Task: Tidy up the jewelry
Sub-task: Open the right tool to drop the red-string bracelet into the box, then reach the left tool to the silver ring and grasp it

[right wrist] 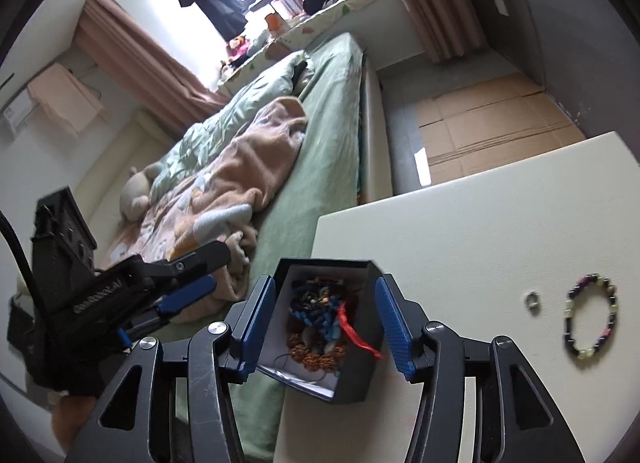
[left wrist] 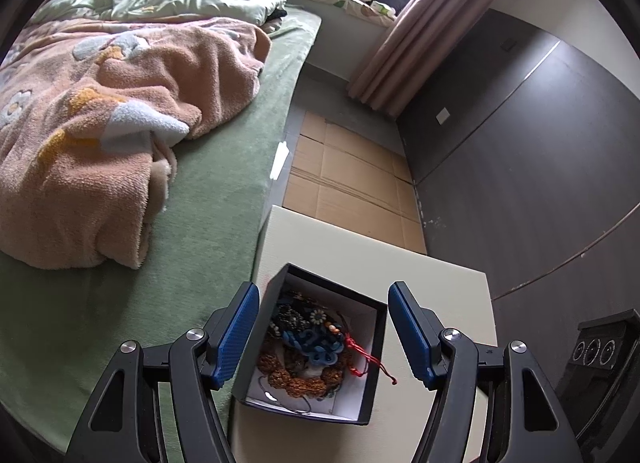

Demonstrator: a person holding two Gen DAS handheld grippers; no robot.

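Observation:
A black box (left wrist: 370, 363) with a white inside sits at the edge of the white table (left wrist: 440, 291), beside the bed. It holds a heap of jewelry (left wrist: 316, 347): a blue knotted piece, brown beads, a daisy charm. A red cord (right wrist: 354, 333) hangs over its right wall. My left gripper (left wrist: 323, 291) is open above the box, its pads clear of the walls. My right gripper (right wrist: 325, 283) is open too, a finger on each side of the box (right wrist: 352, 387), nothing held. A bead bracelet (right wrist: 590, 317) and a small ring (right wrist: 532, 299) lie on the table (right wrist: 480, 203) to the right.
The bed with a green sheet (left wrist: 224, 199) and a pink fleece blanket (left wrist: 100, 135) runs along the table's left side. Flattened cardboard (left wrist: 352, 179) covers the floor beyond the table. A dark wall panel (left wrist: 520, 143) stands to the right. The left gripper (right wrist: 204, 273) shows at the left of the right wrist view.

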